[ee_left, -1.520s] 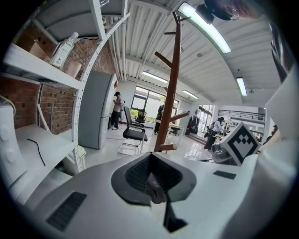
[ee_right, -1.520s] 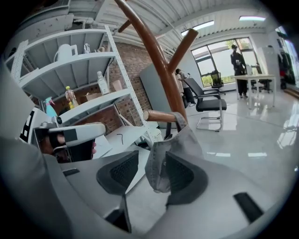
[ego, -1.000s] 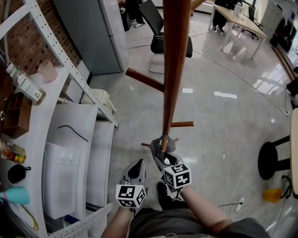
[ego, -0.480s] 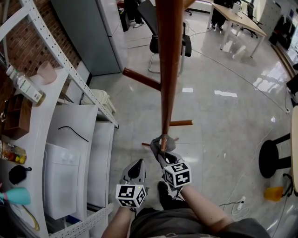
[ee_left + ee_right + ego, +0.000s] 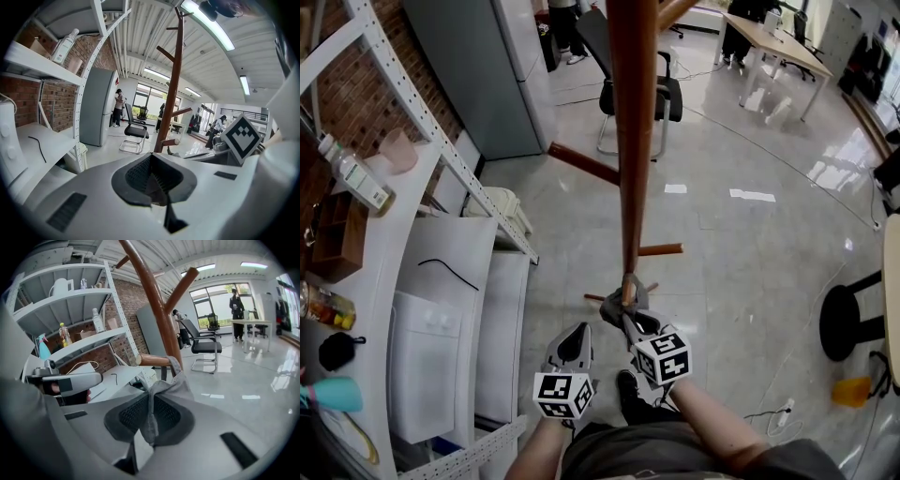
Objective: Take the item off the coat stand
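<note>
The wooden coat stand (image 5: pixel 630 141) rises in front of me, with short pegs low down. A grey cloth item (image 5: pixel 622 302) hangs from one low peg (image 5: pixel 152 360), draped over it. My right gripper (image 5: pixel 628 314) reaches up to it; its jaws are closing, and in the right gripper view (image 5: pixel 150 418) a fold of the grey cloth (image 5: pixel 174 380) is pinched between the pads. My left gripper (image 5: pixel 576 332) hangs to the left of the pole, lower, apart from the stand. In the left gripper view its jaws (image 5: pixel 152 180) are shut on nothing.
A white metal shelf unit (image 5: pixel 441 141) with a bottle (image 5: pixel 352 169) and boxes stands at the left, close to my left gripper. A grey cabinet (image 5: pixel 478 66) and an office chair (image 5: pixel 623 84) stand behind the stand. A black stool (image 5: pixel 844 323) is at the right.
The right gripper's jaws have closed onto the grey cloth at the peg and its cube has shifted slightly right. The left gripper has stayed still.
</note>
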Demonstrator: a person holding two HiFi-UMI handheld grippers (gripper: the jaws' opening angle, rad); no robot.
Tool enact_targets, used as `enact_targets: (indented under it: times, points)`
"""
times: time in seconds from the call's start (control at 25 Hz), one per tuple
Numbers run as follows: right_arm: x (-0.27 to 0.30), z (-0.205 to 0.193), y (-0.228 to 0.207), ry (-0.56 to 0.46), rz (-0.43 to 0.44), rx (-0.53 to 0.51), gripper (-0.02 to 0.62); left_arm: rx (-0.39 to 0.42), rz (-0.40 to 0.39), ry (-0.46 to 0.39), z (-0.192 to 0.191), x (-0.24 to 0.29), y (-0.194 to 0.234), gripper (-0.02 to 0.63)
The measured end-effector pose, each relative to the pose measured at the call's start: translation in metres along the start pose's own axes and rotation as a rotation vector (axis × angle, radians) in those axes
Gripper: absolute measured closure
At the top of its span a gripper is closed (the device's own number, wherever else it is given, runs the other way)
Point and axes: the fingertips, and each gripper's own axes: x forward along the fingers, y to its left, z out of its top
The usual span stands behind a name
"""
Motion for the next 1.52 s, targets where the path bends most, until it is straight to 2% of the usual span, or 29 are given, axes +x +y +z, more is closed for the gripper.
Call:
enact_targets:
  times: [0.36,0.72,1.04,1.52]
  points:
    - [-0.028,0.02,0.016,-0.067,0.007,-0.044,0.559,0.009,-0.013,-0.017,0.006,-0.015,-0.004,0.599]
    - [-0.059,0.025,0.043,-0.109,0.014,-0.069,0.559,0.022,-0.045,-0.038,0.011,-0.043,-0.017,0.6]
    - [-0.091,0.04,0.074,-0.205,-0.001,-0.07,0.558,0.056,-0.069,-0.062,0.016,-0.08,-0.022,0.6]
    - [-0.144,0.001,0.118,-0.232,-0.05,-0.065,0.558,0.057,-0.11,-0.069,0.001,-0.156,-0.035,0.599]
